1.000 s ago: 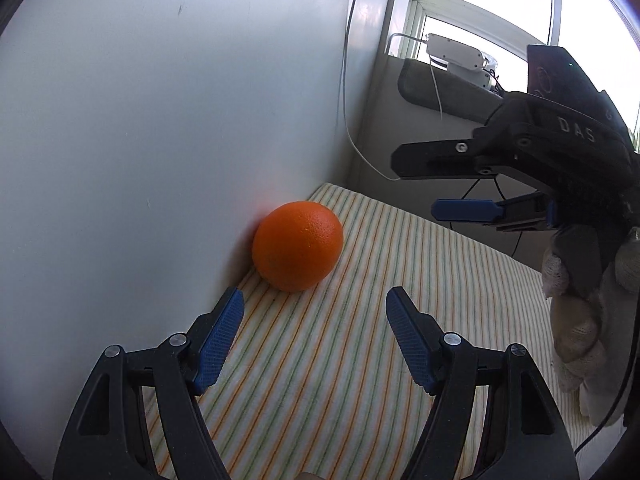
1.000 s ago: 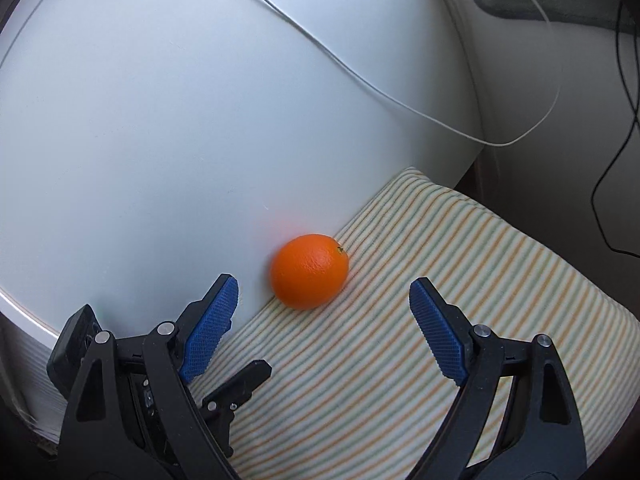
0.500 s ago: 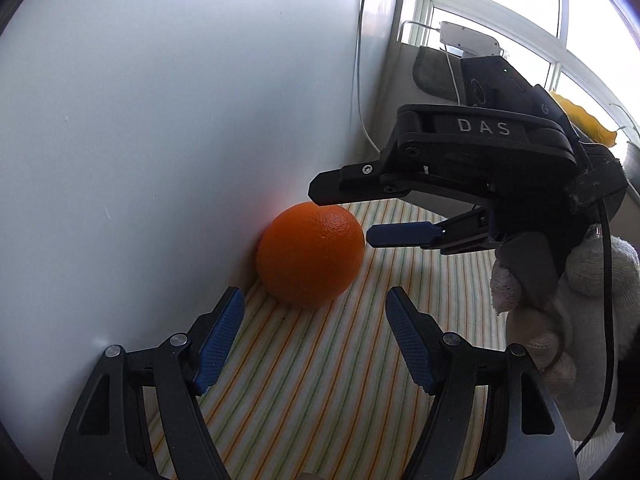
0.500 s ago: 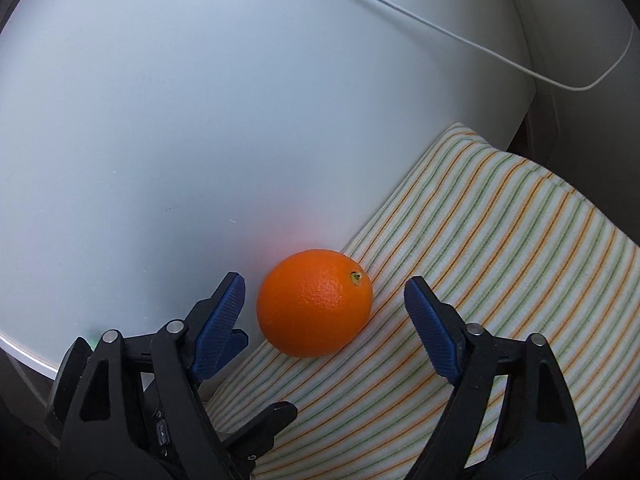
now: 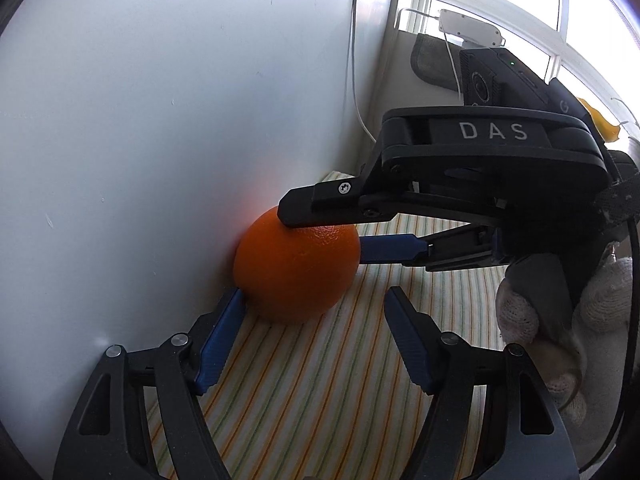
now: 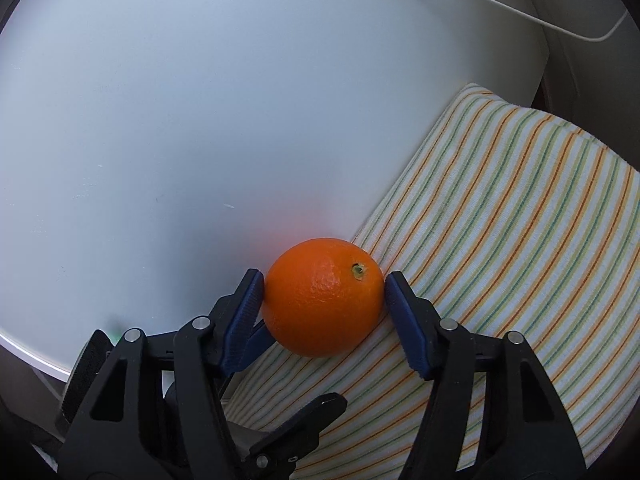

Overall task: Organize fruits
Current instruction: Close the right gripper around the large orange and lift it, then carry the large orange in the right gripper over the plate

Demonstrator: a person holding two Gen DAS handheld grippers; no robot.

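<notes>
The right gripper (image 6: pixel 324 300) is now straddling the orange (image 6: pixel 323 297), where a second ago it was hanging above and well short of the fruit with its fingers (image 6: pixel 244 312) spread far wider. Those fingers are closing as this frame is taken: seen from the right wrist, the blue pads are sitting just at the fruit's two flanks, the left one appearing to touch the peel, the right one at the skin or a hair off it. A firm clamp is not yet showing. The first fruit of the sorting job is therefore on the point of being picked up, in all likelihood.

The orange is resting on the striped cloth (image 6: pixel 520 240), pressed against the white wall (image 6: pixel 200 120) on its left, stem end facing up and to the right.

The left gripper (image 5: pixel 316 320) is waiting just near of the fruit, having crept slightly closer. Its fingers (image 5: pixel 222 332) are standing wide apart and holding nothing, though the left pad's tip is lying right beside the orange's lower edge by the wall. A gloved hand (image 5: pixel 568 320) is gripping the right tool's handle.
</notes>
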